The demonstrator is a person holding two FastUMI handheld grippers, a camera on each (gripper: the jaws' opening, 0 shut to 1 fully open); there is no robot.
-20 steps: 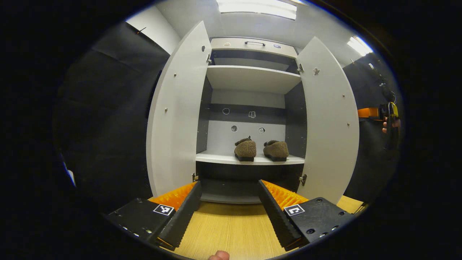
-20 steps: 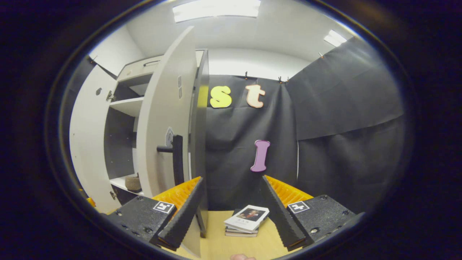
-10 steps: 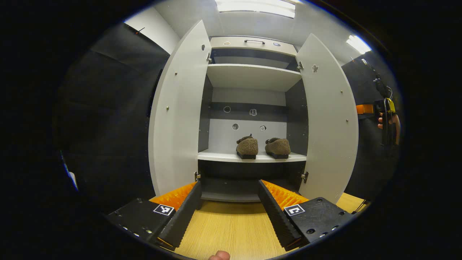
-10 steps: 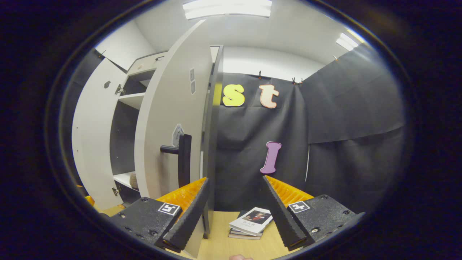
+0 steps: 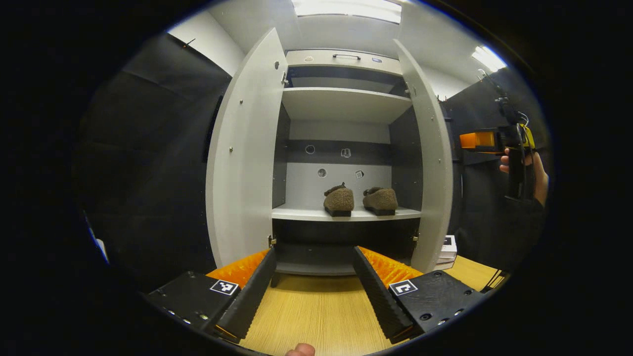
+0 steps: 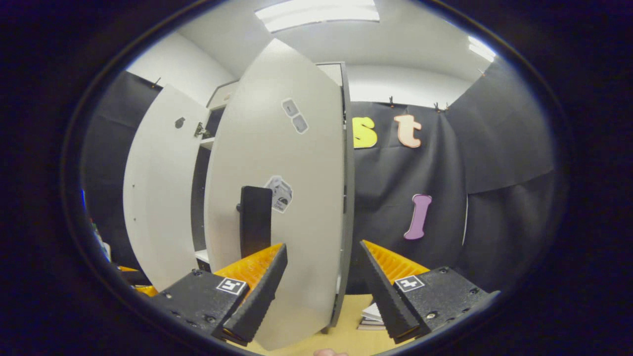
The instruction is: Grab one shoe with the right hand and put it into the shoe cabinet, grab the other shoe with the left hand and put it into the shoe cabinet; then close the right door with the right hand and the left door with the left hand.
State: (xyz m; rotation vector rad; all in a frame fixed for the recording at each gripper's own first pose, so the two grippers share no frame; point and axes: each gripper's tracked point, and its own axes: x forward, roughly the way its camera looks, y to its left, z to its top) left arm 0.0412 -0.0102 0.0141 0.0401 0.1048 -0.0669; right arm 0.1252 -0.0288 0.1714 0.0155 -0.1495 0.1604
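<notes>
White laminate right door (image 6: 292,207) — rigid, light on its hinges, best pushed flat near its black handle (image 6: 254,220) — stands just ahead of the empty, wide-open right gripper (image 6: 321,282), possibly touching; both shoes (image 5: 360,200) sit shelved, left gripper (image 5: 311,287) open and idle.

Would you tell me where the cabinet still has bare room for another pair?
The upper shelf is bare between both side walls. On the lower shelf, the patch left of the shoes is free; the right half, where they sit, is crowded.

A recording booth: black cloth walls (image 6: 494,163) around a shoe cabinet (image 5: 346,104)
</notes>
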